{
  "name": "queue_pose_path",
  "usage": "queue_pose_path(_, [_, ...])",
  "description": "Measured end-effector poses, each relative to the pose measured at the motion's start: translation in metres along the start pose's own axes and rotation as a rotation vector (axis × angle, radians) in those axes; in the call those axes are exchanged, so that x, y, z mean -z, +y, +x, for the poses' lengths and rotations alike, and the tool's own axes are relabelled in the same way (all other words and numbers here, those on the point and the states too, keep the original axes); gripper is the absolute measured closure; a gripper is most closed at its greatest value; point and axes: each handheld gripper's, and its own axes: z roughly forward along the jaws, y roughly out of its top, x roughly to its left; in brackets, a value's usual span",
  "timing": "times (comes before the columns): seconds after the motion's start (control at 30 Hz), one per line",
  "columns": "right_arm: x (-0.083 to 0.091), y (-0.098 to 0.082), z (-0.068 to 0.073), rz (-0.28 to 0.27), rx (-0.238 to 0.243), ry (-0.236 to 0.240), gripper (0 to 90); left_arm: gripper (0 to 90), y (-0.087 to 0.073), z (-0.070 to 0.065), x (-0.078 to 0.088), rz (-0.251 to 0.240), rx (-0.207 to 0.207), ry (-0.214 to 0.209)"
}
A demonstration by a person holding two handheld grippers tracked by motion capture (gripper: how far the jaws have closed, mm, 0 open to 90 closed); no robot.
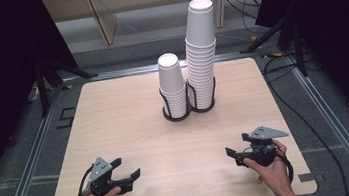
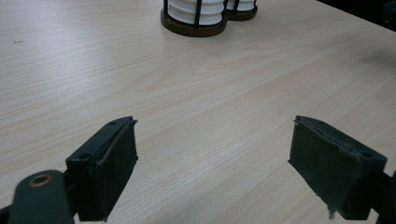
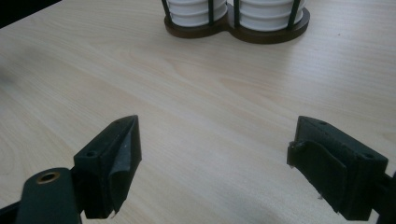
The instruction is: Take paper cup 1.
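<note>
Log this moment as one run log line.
left gripper: open, empty | right gripper: open, empty | white paper cup stacks: in dark wire holder, untouched

Counted: two stacks of white paper cups, one short [image 1: 172, 85] and one tall [image 1: 201, 54]; one dark double-ring wire cup holder [image 1: 189, 110]; two black handheld grippers, left [image 1: 127, 169] and right [image 1: 238, 146]; one light wooden tabletop [image 1: 131, 133].
</note>
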Motion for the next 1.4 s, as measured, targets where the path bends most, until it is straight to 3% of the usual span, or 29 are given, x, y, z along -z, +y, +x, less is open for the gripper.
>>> queue_pose_path(0.1, [0.0, 0.0, 0.001, 0.001, -0.009, 0.0, 16.5, 14.5, -0.001, -0.001, 0.0, 0.007, 0.025, 0.005])
queue_pose_path(0.33, [0.0, 0.001, 0.0, 0.01, -0.008, 0.001, 16.1, 14.5, -0.001, 0.0, 0.0, 0.006, 0.025, 0.007])
queue_pose_path(0.4, [-0.002, 0.003, 0.0, 0.0, -0.001, -0.003, 15.8, 14.5, 0.001, 0.001, 0.0, 0.023, -0.018, 0.015])
queue_pose_path(0.47, [-0.002, 0.003, 0.0, -0.001, -0.005, -0.007, 15.8, 14.4, 0.001, 0.001, 0.0, 0.021, -0.023, 0.015])
queue_pose_path(0.53, [-0.003, 0.003, 0.002, 0.007, -0.002, 0.008, 16.2, 14.5, -0.001, -0.002, -0.001, 0.011, 0.022, 0.011])
queue_pose_path(0.67, [-0.004, 0.006, 0.001, -0.009, 0.002, 0.01, 16.1, 14.5, -0.001, -0.001, -0.001, 0.008, 0.01, 0.011])
queue_pose_path(0.7, [-0.006, 0.007, 0.001, -0.003, -0.012, 0.021, 16.0, 14.5, 0.0, 0.002, 0.0, 0.022, -0.028, 0.019])
queue_pose_path(0.77, [-0.008, 0.009, 0.001, -0.014, -0.001, 0.014, 15.9, 14.5, 0.0, 0.001, 0.0, 0.019, -0.025, 0.019])
queue_pose_path(0.83, [-0.012, 0.011, 0.006, -0.015, -0.027, 0.036, 16.1, 14.5, 0.0, 0.002, 0.001, 0.021, -0.025, 0.022])
queue_pose_path(0.9, [-0.016, 0.019, 0.01, -0.01, 0.028, 0.033, 16.7, 14.5, -0.001, 0.0, 0.001, 0.007, 0.012, 0.017])
queue_pose_path(1.07, [-0.025, 0.03, 0.015, -0.028, 0.032, 0.055, 16.9, 14.5, -0.002, 0.001, 0.001, 0.01, 0.004, 0.019])
queue_pose_path(1.23, [-0.039, 0.043, 0.019, -0.035, 0.077, 0.067, 18.1, 14.5, -0.002, 0.001, 0.001, 0.011, 0.008, 0.019])
queue_pose_path(1.27, [-0.039, 0.043, 0.019, -0.035, 0.077, 0.067, 18.1, 14.5, -0.002, 0.001, 0.001, 0.01, 0.008, 0.019])
queue_pose_path(1.3, [-0.041, 0.043, 0.02, -0.025, 0.068, 0.062, 18.1, 14.5, -0.001, 0.002, 0.0, 0.01, -0.02, 0.021])
queue_pose_path(1.4, [-0.046, 0.045, 0.019, -0.023, 0.056, 0.073, 18.0, 14.5, -0.001, 0.002, 0.001, 0.019, -0.012, 0.029])
